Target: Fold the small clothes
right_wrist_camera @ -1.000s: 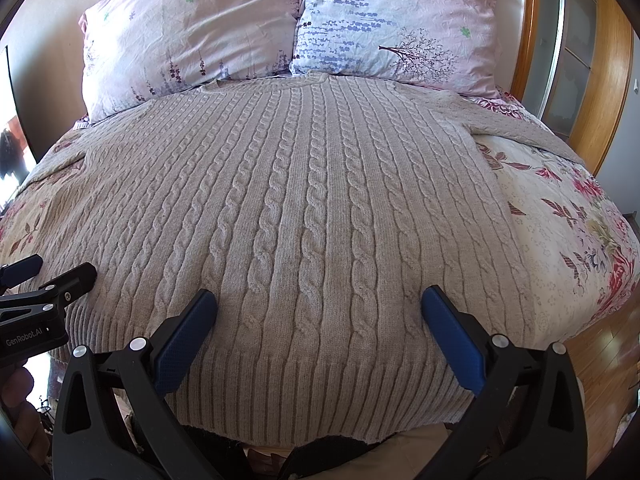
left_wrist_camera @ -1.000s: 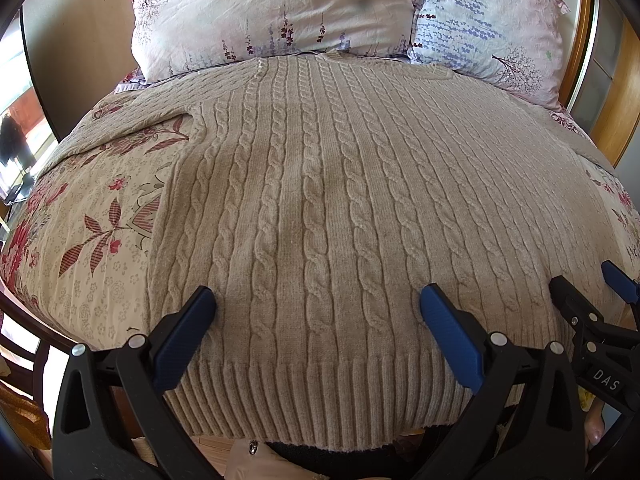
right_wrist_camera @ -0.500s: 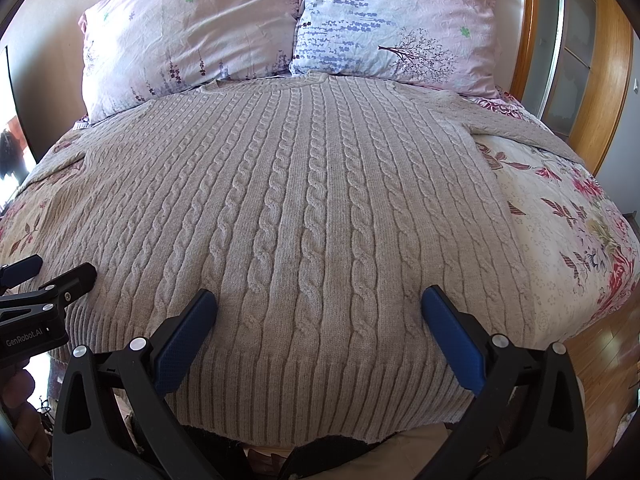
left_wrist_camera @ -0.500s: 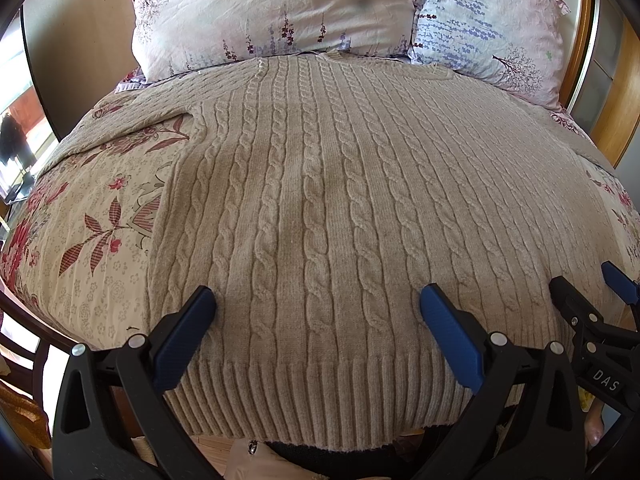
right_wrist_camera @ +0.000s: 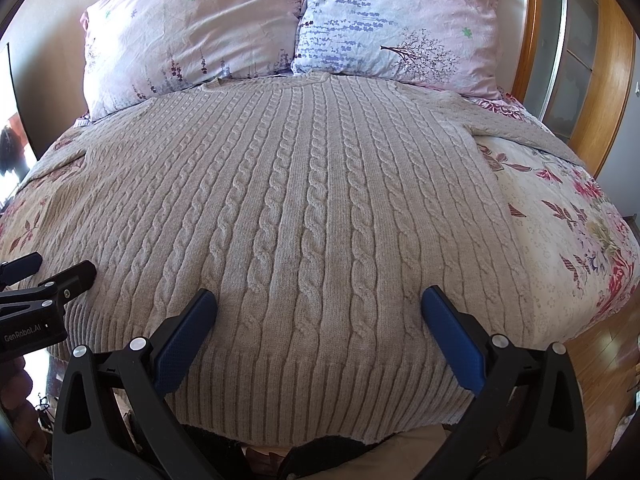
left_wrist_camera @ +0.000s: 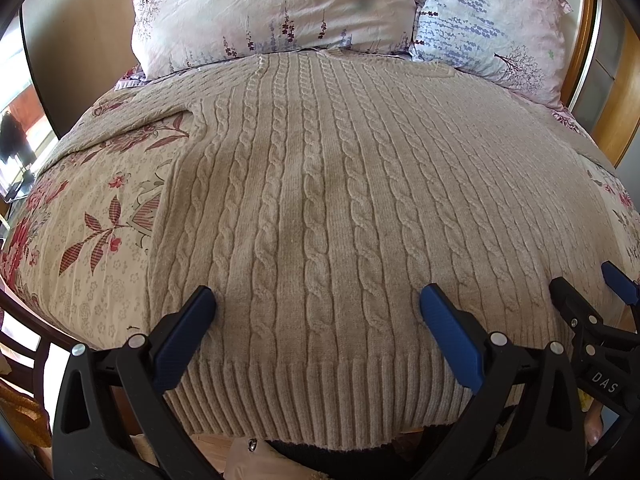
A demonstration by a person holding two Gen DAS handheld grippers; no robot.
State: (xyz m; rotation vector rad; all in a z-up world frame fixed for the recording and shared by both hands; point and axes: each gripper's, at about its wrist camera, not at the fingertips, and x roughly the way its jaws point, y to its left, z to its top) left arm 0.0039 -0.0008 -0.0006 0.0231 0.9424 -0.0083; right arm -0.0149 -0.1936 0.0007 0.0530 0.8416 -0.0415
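Both hand-held grippers, left (left_wrist_camera: pixel 316 316) and right (right_wrist_camera: pixel 318 316), gape apart over the hem at lower frame. Sweater (left_wrist_camera: pixel 340 200) lies flat on the bed (left_wrist_camera: pixel 92 240), no fold yet made.

Garment: beige-grey cable-knit wool sweater (right_wrist_camera: pixel 312 216), spread flat, ribbed hem nearest, neckline at the pillows.
Surface: floral-print bedspread (right_wrist_camera: pixel 568 248), showing right of the sweater.
Pillows: pale pink floral pillow (right_wrist_camera: pixel 188 36), beside a blue-and-pink tree-print pillow (right_wrist_camera: pixel 400 24).
Right gripper (right_wrist_camera: pixel 320 316): blue-padded fingers spread wide above the hem.
Left gripper (right_wrist_camera: pixel 32 280): black, at left edge, near the hem's corner; jaw state unclear.
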